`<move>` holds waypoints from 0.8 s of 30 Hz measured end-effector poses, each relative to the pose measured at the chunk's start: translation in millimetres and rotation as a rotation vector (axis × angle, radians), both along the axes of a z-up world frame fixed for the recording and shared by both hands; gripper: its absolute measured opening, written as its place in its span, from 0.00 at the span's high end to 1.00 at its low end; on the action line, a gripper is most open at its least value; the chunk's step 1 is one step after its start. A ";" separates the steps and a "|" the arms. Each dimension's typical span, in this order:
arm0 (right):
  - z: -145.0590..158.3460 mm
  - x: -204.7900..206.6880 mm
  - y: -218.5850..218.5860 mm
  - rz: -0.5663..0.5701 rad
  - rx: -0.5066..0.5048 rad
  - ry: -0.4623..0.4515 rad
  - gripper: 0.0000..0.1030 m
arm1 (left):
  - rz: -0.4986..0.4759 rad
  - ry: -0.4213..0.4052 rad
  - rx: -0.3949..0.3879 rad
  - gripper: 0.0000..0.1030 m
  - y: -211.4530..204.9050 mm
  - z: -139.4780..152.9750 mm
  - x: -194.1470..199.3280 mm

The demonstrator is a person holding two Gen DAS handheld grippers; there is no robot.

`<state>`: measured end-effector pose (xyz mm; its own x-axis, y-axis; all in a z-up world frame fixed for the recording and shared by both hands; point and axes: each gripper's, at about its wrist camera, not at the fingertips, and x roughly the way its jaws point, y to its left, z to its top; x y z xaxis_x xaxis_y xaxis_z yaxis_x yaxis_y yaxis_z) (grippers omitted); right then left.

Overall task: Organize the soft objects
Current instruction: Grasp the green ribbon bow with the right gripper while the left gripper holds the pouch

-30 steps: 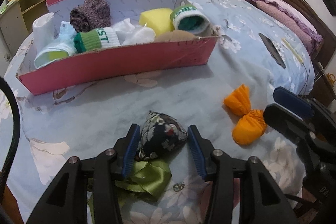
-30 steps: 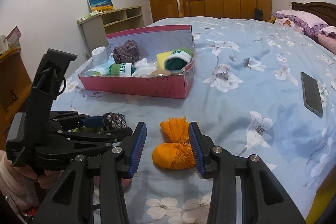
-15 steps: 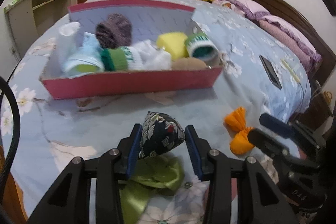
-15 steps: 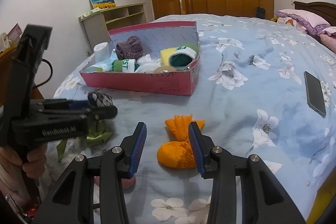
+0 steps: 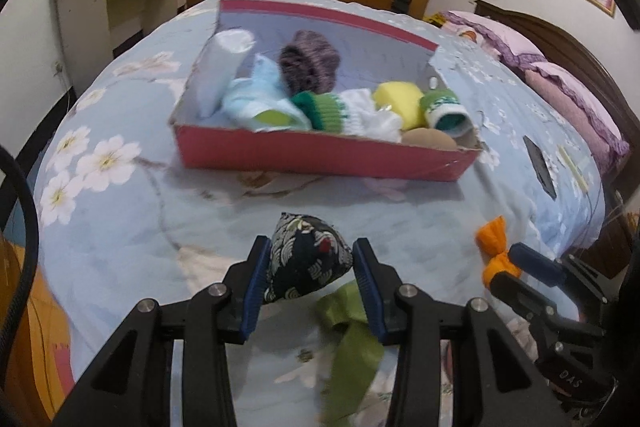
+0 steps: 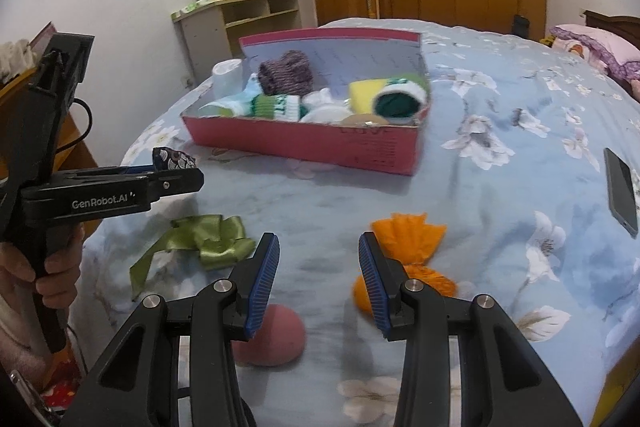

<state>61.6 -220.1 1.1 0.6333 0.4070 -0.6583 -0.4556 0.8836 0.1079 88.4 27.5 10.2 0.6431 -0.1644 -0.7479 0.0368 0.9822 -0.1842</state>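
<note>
Dark floral fabric of a small beanbag pouch [image 5: 307,259] is clamped between the blue pads of the left hand-held gripper [image 5: 310,281] and is carried above the bed [image 5: 132,227], clear of the blue flowered sheet. A green satin ribbon [image 6: 208,241] is seen lying on the sheet beneath it. Farther off, a red cardboard box [image 5: 320,153] filled with rolled socks and sponges is shown. The right hand-held gripper [image 6: 318,281] is held moderately wide with nothing between its pads; an orange cloth bundle [image 6: 412,255] lies just right of it, and a pink ball [image 6: 272,339] lies near its left finger.
</note>
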 end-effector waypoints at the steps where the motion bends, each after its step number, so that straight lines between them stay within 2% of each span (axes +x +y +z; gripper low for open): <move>1: -0.9 -0.3 2.7 0.008 0.002 0.006 0.59 | 0.008 0.002 -0.002 0.57 4.0 -1.4 -1.6; 9: -8.0 -3.6 29.4 0.087 -0.007 0.041 0.59 | 0.058 -0.006 0.028 0.57 23.5 -12.6 -10.4; 13: -12.4 -4.6 44.0 0.123 -0.027 0.050 0.53 | 0.076 0.011 0.008 0.57 31.5 -19.4 -9.8; 24: -23.9 1.8 75.8 0.192 -0.094 0.072 0.53 | 0.077 0.023 -0.013 0.57 34.6 -29.7 -8.0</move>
<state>63.5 -144.3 -22.8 0.5001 0.4500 -0.7398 -0.6103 0.7893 0.0676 80.4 62.1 -19.5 0.6373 -0.1249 -0.7604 -0.0431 0.9795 -0.1970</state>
